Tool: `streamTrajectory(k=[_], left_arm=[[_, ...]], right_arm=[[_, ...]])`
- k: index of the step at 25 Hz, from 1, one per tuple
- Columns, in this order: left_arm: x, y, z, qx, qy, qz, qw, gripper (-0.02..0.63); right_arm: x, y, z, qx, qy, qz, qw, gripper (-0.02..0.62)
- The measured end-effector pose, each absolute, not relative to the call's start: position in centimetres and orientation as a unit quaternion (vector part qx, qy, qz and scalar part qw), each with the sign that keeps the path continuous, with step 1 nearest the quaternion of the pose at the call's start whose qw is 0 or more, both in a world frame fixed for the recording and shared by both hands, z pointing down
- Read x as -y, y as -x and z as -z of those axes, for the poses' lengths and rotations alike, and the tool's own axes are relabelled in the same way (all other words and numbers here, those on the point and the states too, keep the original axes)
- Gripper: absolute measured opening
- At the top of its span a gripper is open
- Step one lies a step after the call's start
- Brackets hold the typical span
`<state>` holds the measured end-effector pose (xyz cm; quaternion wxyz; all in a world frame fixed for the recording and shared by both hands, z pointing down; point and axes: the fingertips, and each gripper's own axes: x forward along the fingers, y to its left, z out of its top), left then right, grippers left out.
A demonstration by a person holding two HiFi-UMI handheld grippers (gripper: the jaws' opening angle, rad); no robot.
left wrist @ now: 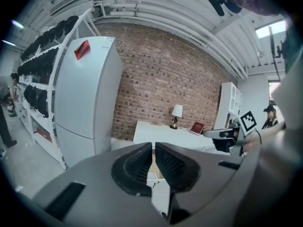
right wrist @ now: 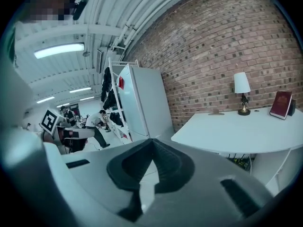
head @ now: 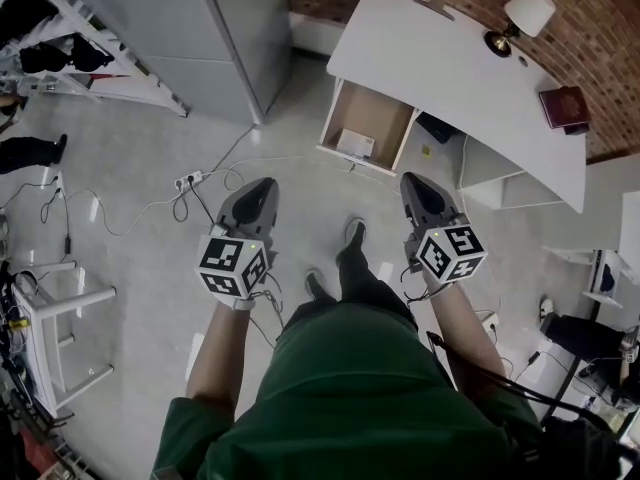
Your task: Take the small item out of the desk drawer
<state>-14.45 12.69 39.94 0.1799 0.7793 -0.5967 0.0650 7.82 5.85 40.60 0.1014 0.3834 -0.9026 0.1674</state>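
The white desk (head: pixel 450 68) stands ahead with its wooden drawer (head: pixel 372 108) pulled open. A small white item (head: pixel 355 144) lies at the drawer's front end. My left gripper (head: pixel 265 183) hangs over the floor, short of the drawer and to its left. Its jaws stand a narrow slit apart (left wrist: pixel 154 147) with nothing between them, and the drawer (left wrist: pixel 152 167) shows through the slit. My right gripper (head: pixel 412 180) is level with it on the right, below the drawer's right corner. The right gripper (right wrist: pixel 152 141) is shut and empty, pointing past the desk's left end (right wrist: pixel 236 131).
A lamp (head: pixel 525 13) and a red book (head: pixel 563 106) sit on the desk. A tall grey fridge (head: pixel 200 28) stands left of the desk. A power strip with cables (head: pixel 190 180) lies on the floor by the left gripper. A white rack (head: pixel 50 318) is at the far left.
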Motion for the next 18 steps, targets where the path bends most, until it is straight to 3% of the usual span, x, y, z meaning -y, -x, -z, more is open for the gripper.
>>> streamTrajectory(k=[18], left_arm=[[1.4, 11.0, -44.2, 0.616, -0.748, -0.121, 0.216, 0.015]], right_arm=[[11.3, -8.6, -47.6, 0.896, -0.337, -0.273, 0.098, 0.003]])
